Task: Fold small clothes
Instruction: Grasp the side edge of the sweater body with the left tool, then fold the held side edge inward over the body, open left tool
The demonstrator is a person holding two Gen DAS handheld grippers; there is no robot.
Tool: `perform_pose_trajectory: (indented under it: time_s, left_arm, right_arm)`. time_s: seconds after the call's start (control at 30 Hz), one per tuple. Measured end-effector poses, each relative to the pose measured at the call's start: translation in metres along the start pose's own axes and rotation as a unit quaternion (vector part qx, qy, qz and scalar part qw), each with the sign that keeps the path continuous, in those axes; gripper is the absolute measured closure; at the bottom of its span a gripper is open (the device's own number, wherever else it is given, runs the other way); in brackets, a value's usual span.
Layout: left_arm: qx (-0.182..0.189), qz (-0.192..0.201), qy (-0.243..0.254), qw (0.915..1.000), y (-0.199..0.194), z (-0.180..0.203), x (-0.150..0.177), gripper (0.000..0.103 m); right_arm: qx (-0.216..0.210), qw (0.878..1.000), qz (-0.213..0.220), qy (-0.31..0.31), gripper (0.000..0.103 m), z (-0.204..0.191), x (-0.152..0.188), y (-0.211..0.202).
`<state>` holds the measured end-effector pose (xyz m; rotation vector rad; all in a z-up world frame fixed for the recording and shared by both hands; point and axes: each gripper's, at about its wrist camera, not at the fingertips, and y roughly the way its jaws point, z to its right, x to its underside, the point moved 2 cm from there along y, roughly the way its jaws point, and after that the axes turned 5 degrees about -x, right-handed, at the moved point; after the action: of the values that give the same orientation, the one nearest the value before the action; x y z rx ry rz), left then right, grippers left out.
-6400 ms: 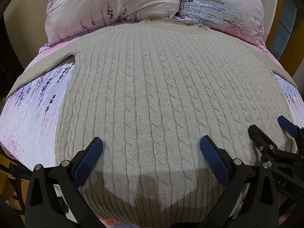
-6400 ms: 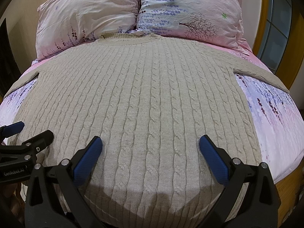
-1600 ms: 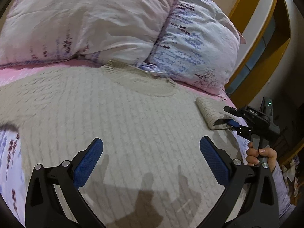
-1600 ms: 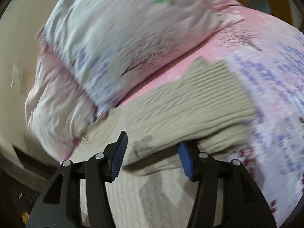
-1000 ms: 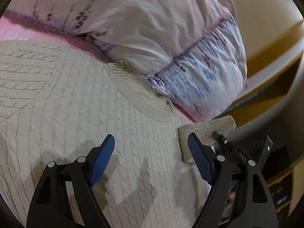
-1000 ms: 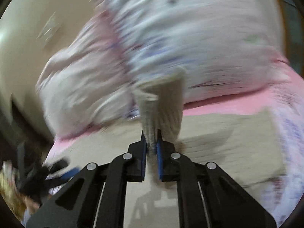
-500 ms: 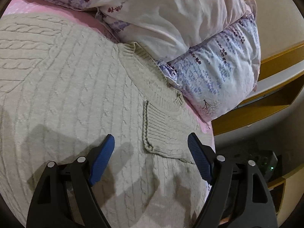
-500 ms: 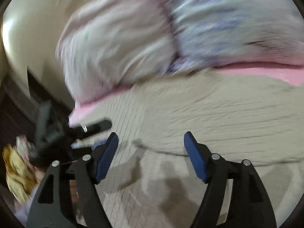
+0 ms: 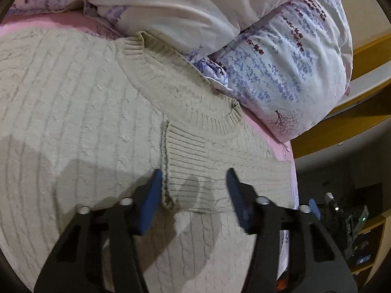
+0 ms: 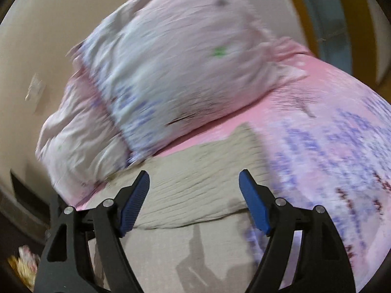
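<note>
sweater (image 9: 73, 112), beige cable knit, lies flat on a pink floral bed (image 9: 281, 144) with its collar against the pillows (image 9: 281, 56). in the left wrist view, one sleeve is already folded across the chest, and its ribbed cuff (image 9: 185, 156) lies just below the collar. the left gripper (image 9: 193, 193) points down at that cuff with its jaws closing, one blue pad on each side of the cuff end, not yet pressing it. the sleeve's long axis runs right, toward the bed edge.

in the right wrist view, blurred, the right gripper (image 10: 194, 202) hovers over the folded sleeve (image 10: 195, 183) near the shoulder, its jaws opening wide and holding nothing. judging from this, the left hand is nearer the cuff.
</note>
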<state>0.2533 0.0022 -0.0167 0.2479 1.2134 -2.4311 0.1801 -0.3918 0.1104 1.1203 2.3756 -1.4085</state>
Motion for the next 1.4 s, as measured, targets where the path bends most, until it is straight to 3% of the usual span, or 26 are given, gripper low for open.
perform_pose_trajectory:
  time_s: [0.1,0.17,0.23,0.27,0.4,0.57,0.67,0.83,1.0,1.17,1.3,1.4]
  left_arm:
    - [0.002,0.001,-0.011,0.9999,0.005,-0.002,0.000,0.064]
    - [0.001,-0.001,-0.019,0.9998,0.007,-0.004,-0.001,0.073]
    - [0.010,-0.011,-0.025,0.9996,0.008,-0.005,-0.001,0.090]
    - [0.020,-0.015,-0.025,0.9994,0.008,-0.005,0.000,0.092]
    - [0.001,-0.017,-0.018,0.9997,0.014,-0.006,0.000,0.092]
    - [0.021,-0.007,-0.017,0.9996,0.014,-0.010,-0.002,0.098]
    - [0.034,0.014,0.000,0.9993,-0.005,-0.009,-0.009,0.098]
    - [0.020,0.063,-0.005,0.9978,-0.041,-0.022,-0.028,0.098]
    - [-0.016,0.054,-0.024,0.9981,-0.038,-0.048,-0.028,0.098]
    - [-0.020,0.058,-0.042,0.9972,-0.037,-0.062,-0.033,0.098]
    - [-0.031,0.080,-0.037,0.9956,-0.050,-0.064,-0.042,0.098]
    - [-0.051,0.063,-0.037,0.9960,-0.042,-0.070,-0.039,0.098]
  right_arm:
    - [0.011,1.000,0.002,0.023,0.028,0.016,-0.002,-0.001]
    - [0.021,0.999,-0.001,0.024,0.028,0.020,0.001,0.001]
    - [0.027,0.999,-0.007,0.027,0.028,0.025,0.004,0.003]
    - [0.028,0.999,-0.010,0.030,0.028,0.028,0.004,0.004]
    - [0.027,0.999,-0.018,0.038,0.028,0.032,0.008,0.011]
    - [0.033,0.999,-0.019,0.025,0.028,0.025,0.007,0.013]
    - [0.042,0.999,-0.011,0.017,0.028,0.024,0.001,0.010]
    - [0.057,0.998,-0.021,0.013,0.028,0.029,-0.002,0.016]
    - [0.058,0.996,-0.070,0.013,0.046,0.035,0.006,0.044]
    - [0.054,0.994,-0.098,0.018,0.047,0.034,0.014,0.064]
    - [0.068,0.994,-0.084,-0.007,0.048,0.023,0.016,0.062]
    - [0.076,0.994,-0.050,-0.052,0.049,0.005,0.012,0.052]
